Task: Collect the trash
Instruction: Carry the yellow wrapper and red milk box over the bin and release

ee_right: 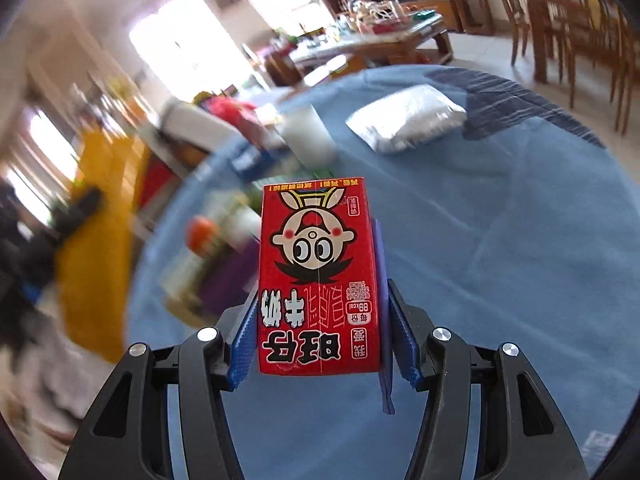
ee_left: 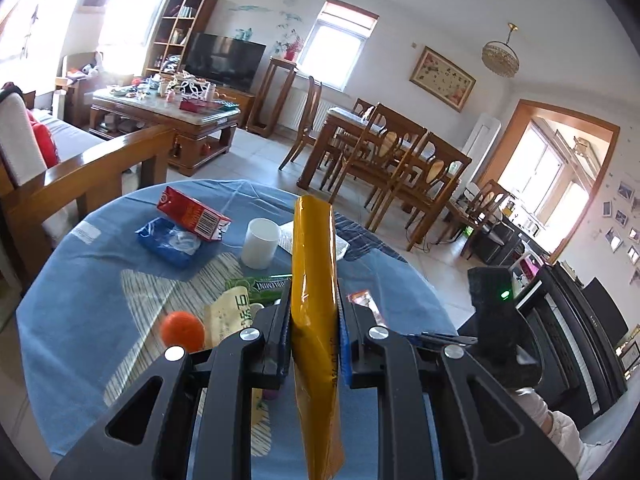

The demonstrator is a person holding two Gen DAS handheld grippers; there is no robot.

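Above a round table point(ee_left: 80, 312) draped in blue cloth, the left gripper point(ee_left: 314, 320) is clamped on a flat yellow packet point(ee_left: 314, 264) held upright, with a second red carton point(ee_left: 192, 212), white cup point(ee_left: 261, 242) and orange ball point(ee_left: 183, 330) lying beyond; the right gripper point(ee_right: 320, 320) grips a red milk carton point(ee_right: 318, 276) above the cloth.

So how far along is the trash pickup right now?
Nothing visibly binned yet. In hand: the left gripper clamps a yellow packet; the right gripper holds a red milk carton. Left on the table: another red carton, blue wrapper, white cup, green wrapper.
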